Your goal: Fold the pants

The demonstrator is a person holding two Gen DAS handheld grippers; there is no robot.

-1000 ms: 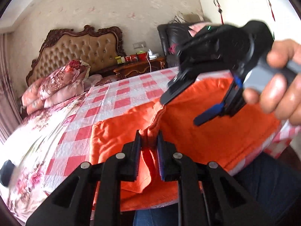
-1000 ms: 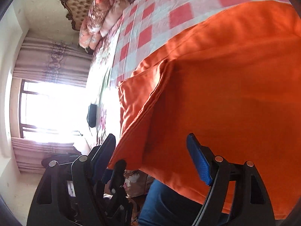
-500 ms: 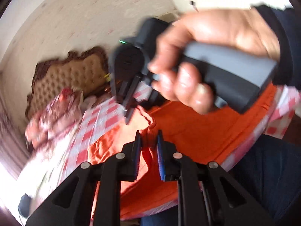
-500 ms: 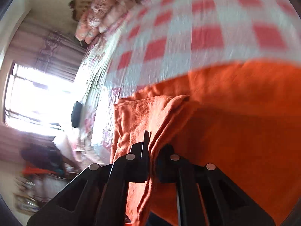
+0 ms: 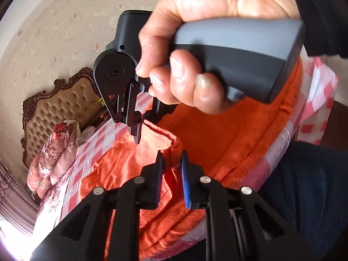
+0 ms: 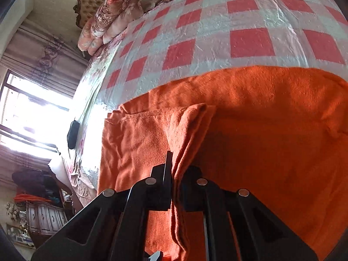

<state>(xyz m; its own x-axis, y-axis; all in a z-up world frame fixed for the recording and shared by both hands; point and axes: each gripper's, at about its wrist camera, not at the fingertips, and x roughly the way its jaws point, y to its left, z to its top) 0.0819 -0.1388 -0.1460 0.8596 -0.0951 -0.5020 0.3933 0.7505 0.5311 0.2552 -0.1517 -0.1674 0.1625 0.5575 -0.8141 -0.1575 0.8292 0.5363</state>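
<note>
Orange pants (image 5: 228, 134) lie spread on the red-and-white checked bed cover (image 6: 250, 43), near the bed's front edge. My left gripper (image 5: 171, 158) is shut on a raised edge of the orange cloth, which bunches between its blue pads. In the right wrist view, my right gripper (image 6: 177, 163) is shut on a folded ridge of the pants (image 6: 271, 130), where one layer lies doubled over another. The left wrist view shows the right gripper (image 5: 139, 130) from behind, held by a hand (image 5: 195, 43), pinching the cloth just beyond the left one.
A tufted headboard (image 5: 61, 100) and folded floral quilts (image 6: 113, 10) are at the far end of the bed. A small dark object (image 6: 72, 134) lies near the bed's window side. A bright window (image 6: 26, 113) and a dresser (image 6: 43, 215) stand beyond. The person's dark trouser leg (image 5: 304, 195) is against the bed edge.
My right gripper went from wide open over the pants to shut on a fold of them. It crossed leftward in the left wrist view. The left gripper kept its hold and rolled.
</note>
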